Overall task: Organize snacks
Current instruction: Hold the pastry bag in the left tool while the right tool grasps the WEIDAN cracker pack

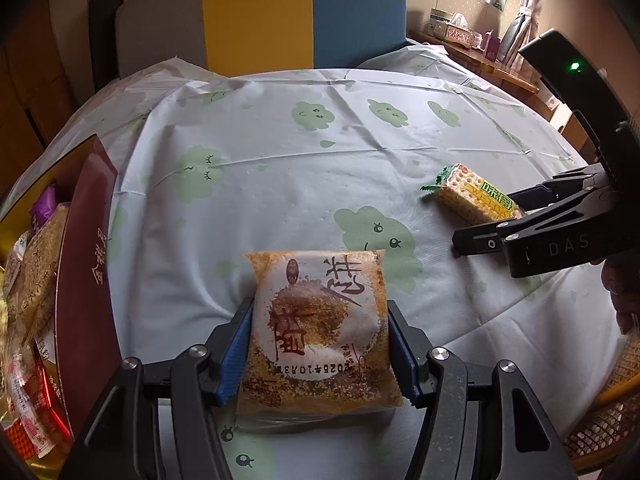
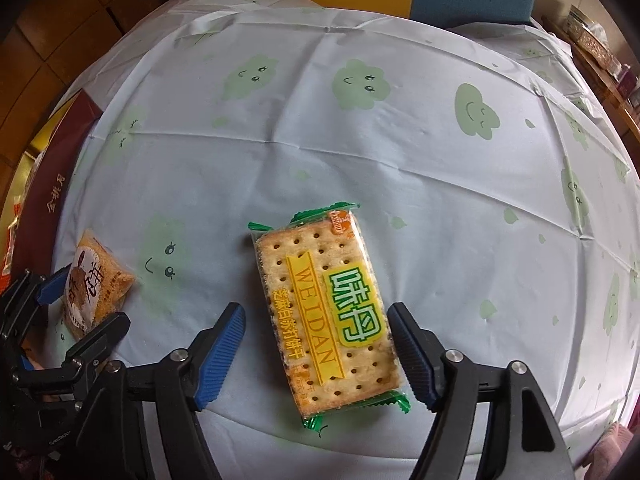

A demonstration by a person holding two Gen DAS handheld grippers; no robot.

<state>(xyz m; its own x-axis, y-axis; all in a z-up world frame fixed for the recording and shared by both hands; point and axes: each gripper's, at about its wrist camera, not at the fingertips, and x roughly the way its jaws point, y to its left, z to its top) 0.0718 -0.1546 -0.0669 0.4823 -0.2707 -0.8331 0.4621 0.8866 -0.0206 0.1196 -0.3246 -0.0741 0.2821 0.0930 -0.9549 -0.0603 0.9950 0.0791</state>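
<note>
The left gripper (image 1: 320, 344) is clamped on the square orange-and-white pastry packet (image 1: 318, 332) at the near table edge. Further right, the right gripper (image 2: 316, 354), jaws apart, straddles the rectangular green-trimmed cracker packet (image 2: 326, 314) lying flat on the cloud-print tablecloth (image 2: 360, 160). It should centre the packet, then squeeze gently; the dark red box (image 1: 86, 260) waits far left.
</note>
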